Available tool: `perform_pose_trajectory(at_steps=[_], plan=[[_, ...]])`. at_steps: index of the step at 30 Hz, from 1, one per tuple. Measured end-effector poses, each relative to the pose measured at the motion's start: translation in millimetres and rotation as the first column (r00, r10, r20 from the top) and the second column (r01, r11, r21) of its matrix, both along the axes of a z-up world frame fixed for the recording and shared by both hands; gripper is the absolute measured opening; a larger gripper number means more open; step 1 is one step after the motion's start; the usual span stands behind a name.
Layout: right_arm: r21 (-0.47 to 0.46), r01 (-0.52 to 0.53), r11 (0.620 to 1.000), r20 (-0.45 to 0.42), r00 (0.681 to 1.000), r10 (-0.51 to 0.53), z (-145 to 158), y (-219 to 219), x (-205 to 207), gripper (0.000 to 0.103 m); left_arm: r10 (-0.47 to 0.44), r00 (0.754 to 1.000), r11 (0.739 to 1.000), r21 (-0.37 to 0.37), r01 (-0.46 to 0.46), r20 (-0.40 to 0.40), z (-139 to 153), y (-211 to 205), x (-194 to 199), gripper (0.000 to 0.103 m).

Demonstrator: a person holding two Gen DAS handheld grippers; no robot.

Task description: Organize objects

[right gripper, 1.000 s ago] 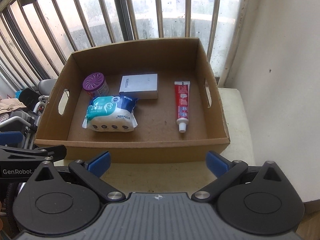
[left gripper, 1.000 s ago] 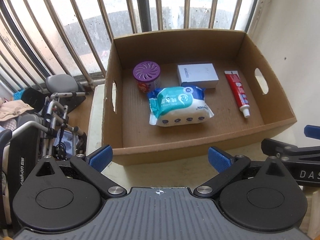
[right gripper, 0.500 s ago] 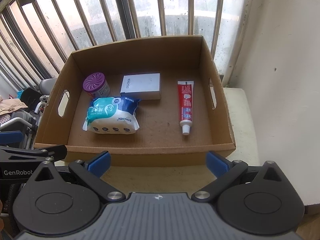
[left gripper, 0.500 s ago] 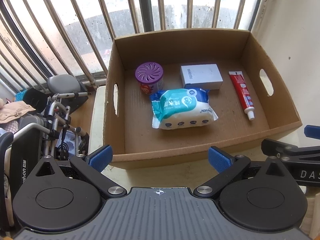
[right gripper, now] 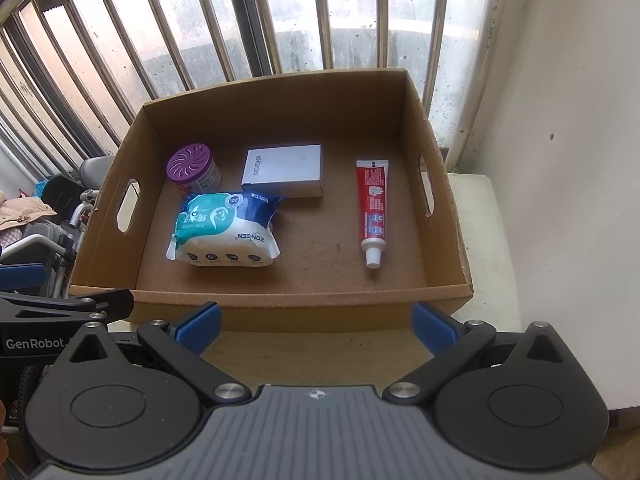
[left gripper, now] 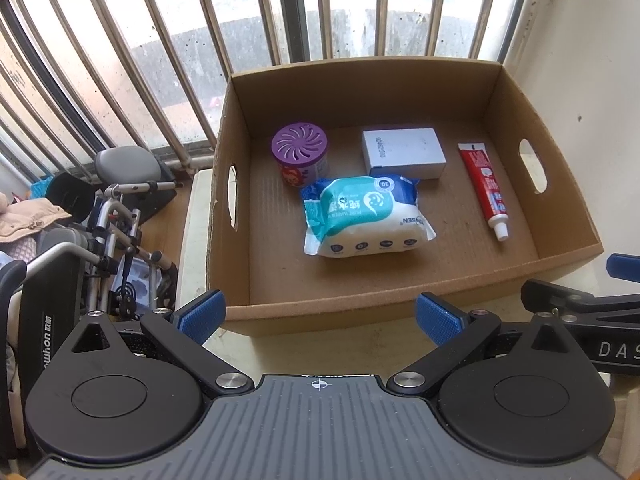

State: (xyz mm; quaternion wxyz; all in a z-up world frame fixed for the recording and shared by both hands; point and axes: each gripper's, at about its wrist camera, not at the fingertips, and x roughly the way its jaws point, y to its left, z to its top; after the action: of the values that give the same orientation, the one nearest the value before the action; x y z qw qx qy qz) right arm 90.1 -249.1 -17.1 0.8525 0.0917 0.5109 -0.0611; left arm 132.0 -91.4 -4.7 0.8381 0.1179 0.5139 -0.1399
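1. At the far left of the left wrist view, folded metal frames and a grey seat [left gripper: 122,168] stand on the floor below the barred window [left gripper: 248,20].
2. The left gripper [left gripper: 318,318] hovers in front of the near wall of the cardboard box [left gripper: 360,312], its blue fingers [left gripper: 200,314] spread wide with nothing between them.
3. The box sits on a pale ledge [right gripper: 492,240] in the corner by the window and has a cut-out handle in each side wall.
4. Inside, at the back left, a round air freshener with a purple vented lid [left gripper: 300,152] stands upright.
5. Just in front of it lies a pack of wet wipes [left gripper: 364,216] in teal, blue and white, its upper corner close against the air freshener.
6. To the right of the air freshener, at the back, a flat grey-white carton [left gripper: 404,152] lies with the wipes pack's far edge just beside it.
7. Further right, apart from the others, a red toothpaste tube [right gripper: 373,208] lies flat, its white cap pointing toward the near wall.
8. The right gripper [right gripper: 316,326] also hangs before the near wall, fingers [right gripper: 434,326] wide apart and empty.
9. A white wall [right gripper: 560,120] closes the right side.
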Motion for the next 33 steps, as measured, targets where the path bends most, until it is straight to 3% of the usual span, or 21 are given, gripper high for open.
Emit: perform_pose_trajectory(at_steps=[33], plan=[[-0.005, 0.006, 1.000, -0.009, 1.000, -0.006, 4.3, -4.6, -7.5, 0.103, -0.007, 1.000, 1.000, 0.016, 0.007, 0.004, 5.4, -4.1, -7.6, 0.101]])
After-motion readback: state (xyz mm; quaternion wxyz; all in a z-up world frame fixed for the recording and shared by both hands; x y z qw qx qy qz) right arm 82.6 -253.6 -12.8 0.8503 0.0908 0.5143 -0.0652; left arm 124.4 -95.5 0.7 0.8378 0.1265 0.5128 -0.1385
